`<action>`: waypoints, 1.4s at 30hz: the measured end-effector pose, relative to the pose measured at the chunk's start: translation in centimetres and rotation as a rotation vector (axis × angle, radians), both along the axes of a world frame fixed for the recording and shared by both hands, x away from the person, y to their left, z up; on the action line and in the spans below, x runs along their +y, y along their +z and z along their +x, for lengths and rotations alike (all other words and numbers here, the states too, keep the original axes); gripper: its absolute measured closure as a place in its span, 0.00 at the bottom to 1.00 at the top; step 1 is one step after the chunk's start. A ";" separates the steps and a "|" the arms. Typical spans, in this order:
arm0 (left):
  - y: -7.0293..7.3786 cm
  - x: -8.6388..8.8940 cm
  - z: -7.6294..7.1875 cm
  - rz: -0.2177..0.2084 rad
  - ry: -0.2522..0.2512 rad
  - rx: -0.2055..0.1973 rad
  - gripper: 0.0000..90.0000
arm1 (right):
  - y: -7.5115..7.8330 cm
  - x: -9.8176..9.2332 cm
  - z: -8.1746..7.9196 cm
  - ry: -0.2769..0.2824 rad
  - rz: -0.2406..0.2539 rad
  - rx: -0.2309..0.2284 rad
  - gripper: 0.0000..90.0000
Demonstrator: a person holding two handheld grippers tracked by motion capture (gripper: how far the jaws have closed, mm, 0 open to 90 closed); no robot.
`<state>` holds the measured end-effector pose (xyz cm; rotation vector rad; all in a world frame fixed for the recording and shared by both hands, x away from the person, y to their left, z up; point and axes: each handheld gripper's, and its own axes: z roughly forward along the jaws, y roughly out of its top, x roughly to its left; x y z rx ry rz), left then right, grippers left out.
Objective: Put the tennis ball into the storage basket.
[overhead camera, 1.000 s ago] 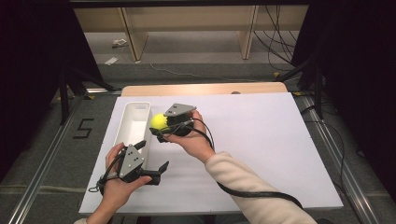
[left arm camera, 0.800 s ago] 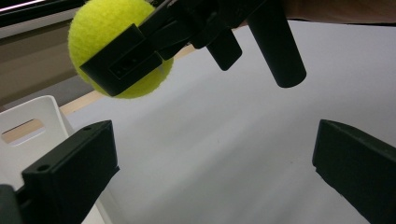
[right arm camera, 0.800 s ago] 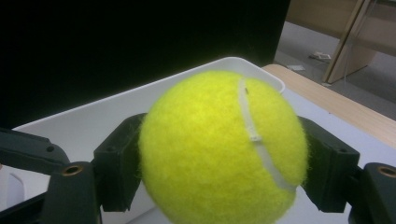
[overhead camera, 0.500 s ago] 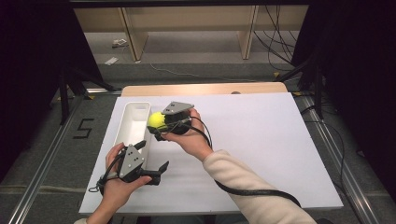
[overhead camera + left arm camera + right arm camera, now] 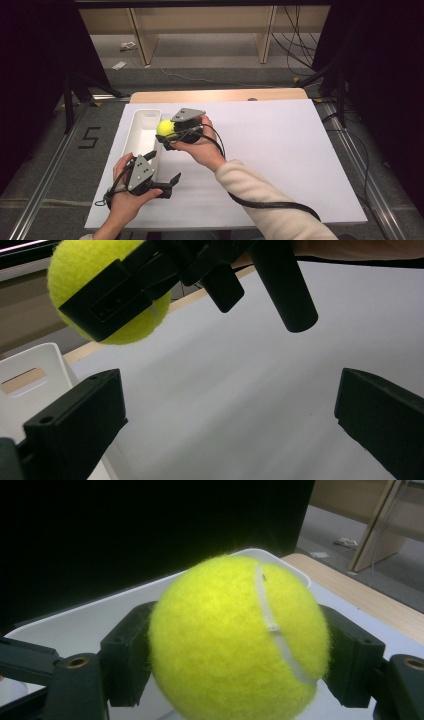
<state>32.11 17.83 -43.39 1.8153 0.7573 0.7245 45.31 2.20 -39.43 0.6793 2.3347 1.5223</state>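
Observation:
A yellow tennis ball (image 5: 165,127) (image 5: 235,640) (image 5: 75,275) is clamped between the jaws of my right gripper (image 5: 167,134) (image 5: 235,652), which is shut on it. The ball hangs above the right rim of a long white bin (image 5: 140,131) (image 5: 90,615) (image 5: 30,385) on the left of the white table. My left gripper (image 5: 167,181) (image 5: 225,430) rests low near the front of the bin, jaws wide open with nothing between them. In the left gripper view the right gripper (image 5: 150,280) with the ball hangs overhead.
A white sheet (image 5: 280,150) covers the table, with a strip of wooden edge (image 5: 220,95) at the far side. Black cables (image 5: 270,205) trail from the right gripper across the sheet. Wooden shelving legs (image 5: 265,35) stand beyond the table.
The right gripper has carried the ball a little to the left, toward the bin. The left gripper has stayed where it was.

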 end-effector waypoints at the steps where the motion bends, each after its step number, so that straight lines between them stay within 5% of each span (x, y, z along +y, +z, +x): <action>1: 0.0 0.0 0.0 0.000 0.000 0.000 0.00 | 0.0 0.0 0.0 0.001 0.000 0.000 0.29; 42: 0.0 0.0 0.0 0.000 0.000 0.000 0.00 | 0.7 1.4 0.3 0.018 0.007 0.003 0.29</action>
